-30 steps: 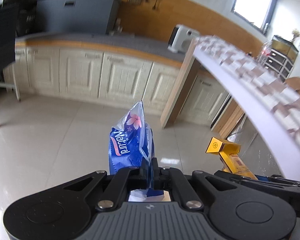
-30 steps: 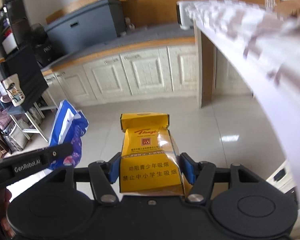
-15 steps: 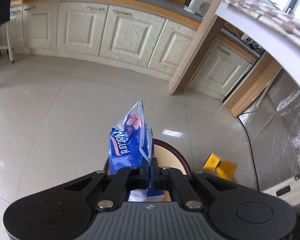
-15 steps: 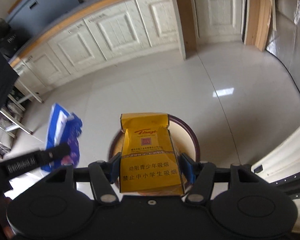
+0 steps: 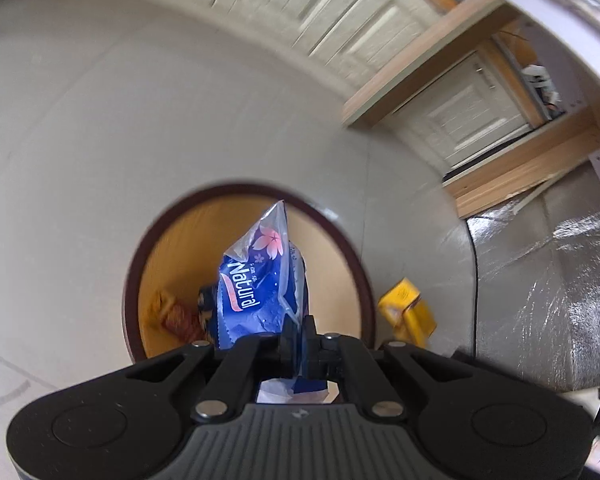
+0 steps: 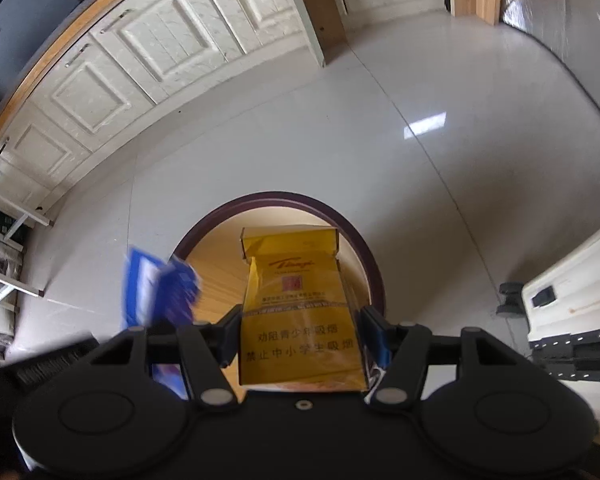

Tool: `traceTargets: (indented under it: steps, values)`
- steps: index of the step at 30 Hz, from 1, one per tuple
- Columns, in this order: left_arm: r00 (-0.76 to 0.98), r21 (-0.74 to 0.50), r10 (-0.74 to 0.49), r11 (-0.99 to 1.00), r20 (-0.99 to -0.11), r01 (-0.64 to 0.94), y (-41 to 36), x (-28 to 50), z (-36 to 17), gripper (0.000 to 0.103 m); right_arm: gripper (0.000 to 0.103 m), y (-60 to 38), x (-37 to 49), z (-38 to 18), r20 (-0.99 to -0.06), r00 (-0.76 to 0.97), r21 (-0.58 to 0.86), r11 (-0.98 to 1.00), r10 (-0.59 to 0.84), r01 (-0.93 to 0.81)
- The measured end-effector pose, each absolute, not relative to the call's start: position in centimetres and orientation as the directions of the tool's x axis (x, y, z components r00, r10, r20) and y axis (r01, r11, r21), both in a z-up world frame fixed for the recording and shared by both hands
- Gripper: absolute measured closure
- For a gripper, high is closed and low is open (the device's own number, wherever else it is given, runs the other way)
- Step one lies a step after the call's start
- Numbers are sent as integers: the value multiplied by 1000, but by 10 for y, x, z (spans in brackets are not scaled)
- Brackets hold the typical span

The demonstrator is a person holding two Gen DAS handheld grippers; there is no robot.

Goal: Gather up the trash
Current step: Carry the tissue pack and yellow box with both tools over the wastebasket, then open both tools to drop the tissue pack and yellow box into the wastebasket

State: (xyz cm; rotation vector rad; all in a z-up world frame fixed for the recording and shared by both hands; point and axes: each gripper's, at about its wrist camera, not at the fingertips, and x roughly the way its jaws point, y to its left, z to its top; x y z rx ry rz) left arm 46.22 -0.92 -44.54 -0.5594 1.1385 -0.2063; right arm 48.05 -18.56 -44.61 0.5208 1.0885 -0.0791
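1. Here, the left gripper [image 5: 299,330] has its jaws pinched fully together on the edge of a blue plastic wrapper [image 5: 256,292] printed "Natural" with a pink flower; the wrapper stands up from the jaws and hangs over the mouth of a round trash bin [image 5: 148,236].
2. The bin has a dark brown rim and a yellow-tan inside wall, and stands on the pale tiled floor [image 5: 100,120].
3. At the bottom of the bin, in the left wrist view, lies a red-and-orange wrapper [image 5: 172,312], with a darker piece just beside it, too blurred to name.
4. The right gripper [image 6: 298,340] has its jaws set about halfway apart, and both pads press the sides of a yellow cigarette pack [image 6: 296,312], which is held upright with its flip lid open at the far end.
5. In the right wrist view the pack sits over the opening of the same bin [image 6: 364,256], inside its rim as seen from this camera.
6. The blue wrapper [image 6: 160,292] shows blurred at the bin's left rim in that view; the yellow pack [image 5: 406,312] shows just beyond the bin's right rim in the left wrist view.
7. Cream panelled cabinet doors [image 6: 140,48] run along the far side of the floor.
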Motion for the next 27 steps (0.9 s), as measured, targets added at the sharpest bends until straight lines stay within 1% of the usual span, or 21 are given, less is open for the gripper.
traceTargets:
  steps: [4, 9, 11, 13, 15, 16, 22, 27]
  values:
    - [365, -523, -443, 838, -819, -156, -13, 465, -463, 101, 41, -189, 489, -462, -863, 456, 392, 859, 219, 329]
    - [340, -471, -407, 873, -848, -128, -17, 469, -470, 99, 41, -191, 494, -475, -866, 430, 422, 836, 256, 351]
    - [331, -448, -387, 884, -861, -131, -17, 471, -474, 94, 40, -192, 495, -478, -865, 425, 428, 834, 267, 349]
    - [319, -425, -367, 896, -874, -132, -17, 473, -478, 88, 40, -189, 497, -480, -869, 418, 419, 843, 264, 338]
    - [309, -406, -354, 906, -883, -122, -18, 474, -481, 76, 39, -188, 498, -482, -872, 413, 414, 848, 264, 331]
    - [304, -398, -348, 910, -887, -120, -18, 474, -483, 74, 39, -187, 500, -483, -873, 408, 414, 848, 267, 330]
    - [289, -369, -325, 922, -901, -114, -16, 477, -484, 72, 39, -180, 508, -488, -888, 374, 395, 858, 267, 327]
    - [296, -318, -283, 945, -912, -78, -20, 480, -480, 67, 31, -175, 509, -494, -903, 336, 376, 871, 268, 316]
